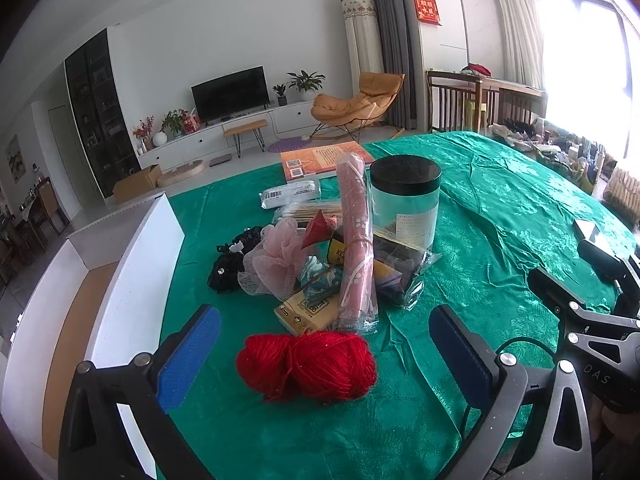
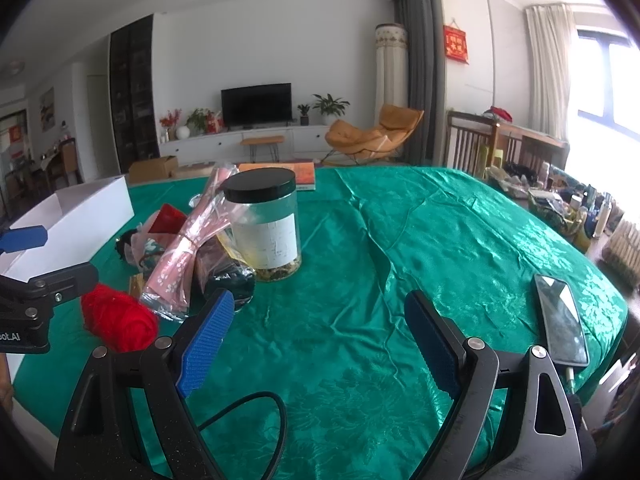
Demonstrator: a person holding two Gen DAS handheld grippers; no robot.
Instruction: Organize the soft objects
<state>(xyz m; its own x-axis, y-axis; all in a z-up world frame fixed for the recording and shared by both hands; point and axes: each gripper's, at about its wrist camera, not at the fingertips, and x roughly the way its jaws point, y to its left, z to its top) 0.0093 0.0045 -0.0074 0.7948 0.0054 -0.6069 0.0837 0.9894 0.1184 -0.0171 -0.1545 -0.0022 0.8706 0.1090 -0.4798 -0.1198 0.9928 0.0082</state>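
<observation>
While a shiny green satin cloth (image 1: pixel 500 216) covers the table, a white open cardboard box (image 1: pixel 132 264) sits at the cloth's left edge; a clear plastic jar with a black lid (image 1: pixel 405 200) stands mid-cloth, a pink wrapped roll (image 1: pixel 356 248) leaning just beside it; a red ball of yarn (image 1: pixel 308 364) lies nearest, in front of the jar; the left gripper (image 1: pixel 320 360) gapes wide around the yarn, holding nothing; the right gripper (image 2: pixel 320 340) hangs open over bare cloth right of the jar, empty.
</observation>
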